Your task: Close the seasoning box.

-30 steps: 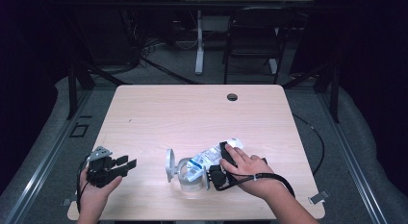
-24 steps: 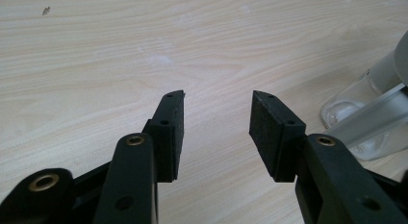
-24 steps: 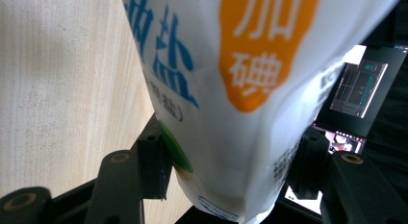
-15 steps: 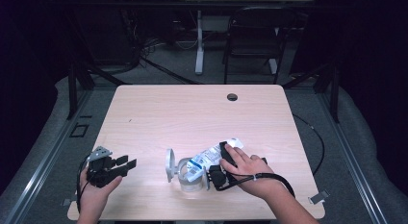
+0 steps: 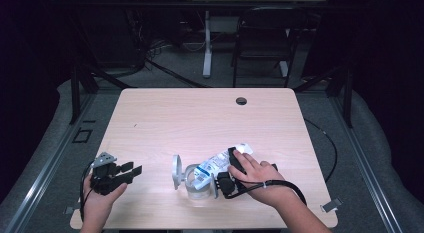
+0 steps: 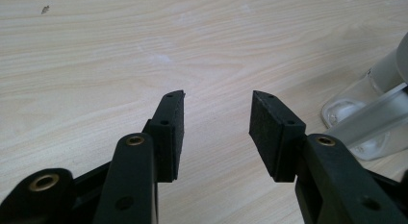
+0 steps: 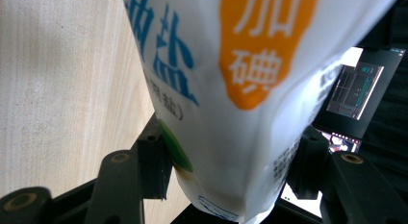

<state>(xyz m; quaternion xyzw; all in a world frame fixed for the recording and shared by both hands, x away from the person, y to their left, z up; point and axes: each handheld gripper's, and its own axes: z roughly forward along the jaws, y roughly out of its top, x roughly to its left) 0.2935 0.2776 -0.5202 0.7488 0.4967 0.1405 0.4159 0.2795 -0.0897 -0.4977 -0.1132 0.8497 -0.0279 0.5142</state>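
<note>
Here, salt bag (image 5: pixel 216 165) slanting toward jar (image 5: pixel 199 185)

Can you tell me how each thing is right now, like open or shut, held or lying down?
Left gripper: open, empty, over bare table.
Right gripper: shut on the salt bag.
Salt bag: held, tilted over the jar's mouth.
Glass jar: open, upright on the table.
Jar lid: flipped back, standing beside the jar.
Table: bare wood.

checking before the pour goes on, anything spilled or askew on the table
No spill shows on the table. The white bag is tipped over the clear jar, held in the right tongs. The jar's lid stands open on its left. The left tongs are open and empty, apart from the jar.
</note>
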